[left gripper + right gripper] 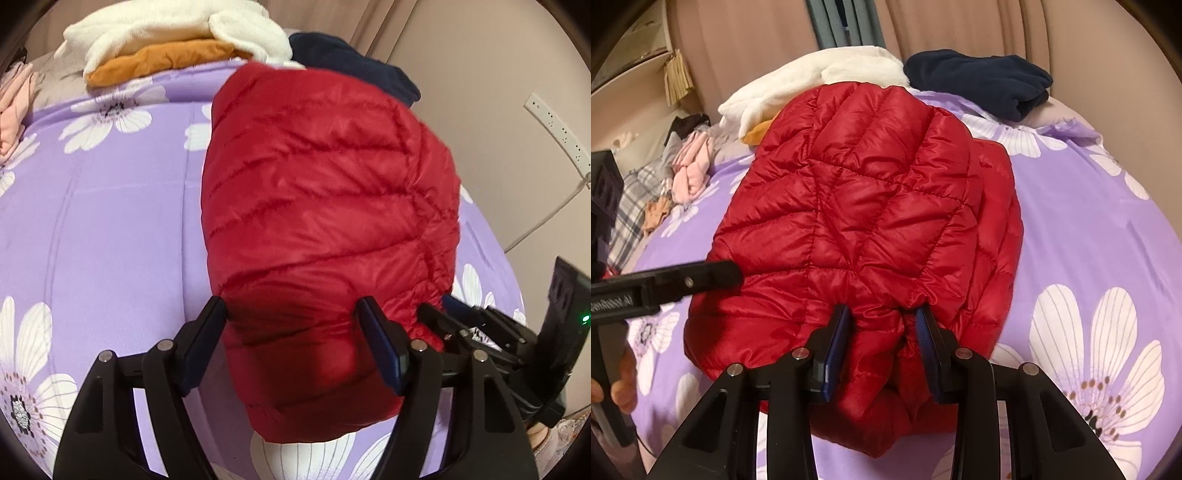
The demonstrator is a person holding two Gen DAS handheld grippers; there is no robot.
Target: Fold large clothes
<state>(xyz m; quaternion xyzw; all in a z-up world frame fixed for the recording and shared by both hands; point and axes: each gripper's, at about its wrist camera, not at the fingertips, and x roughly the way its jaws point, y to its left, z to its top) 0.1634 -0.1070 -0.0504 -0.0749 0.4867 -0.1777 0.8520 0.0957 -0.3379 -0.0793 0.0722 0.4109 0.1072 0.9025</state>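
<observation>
Your right gripper (pixel 882 325) jaws pinch the near hem of the red puffer jacket (pixel 864 206); your left gripper (pixel 291 317) jaws stand spread around the same edge. The jacket lies bundled on the bed (pixel 1071 229), mid-fold. Next, I judge, carry the hem forward evenly.

Floral purple bed (pixel 1071 206), red jacket (pixel 864 221), folded clothes (pixel 166 48)

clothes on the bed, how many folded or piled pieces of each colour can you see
red: 1, the puffer jacket
white: 1, the fleece
orange: 1, the folded piece under the fleece
navy: 1, the folded piece
pink: 1, the bundle
total: 5 clearly separable; a plaid piece and other bits at the far edge are too jumbled to count
</observation>
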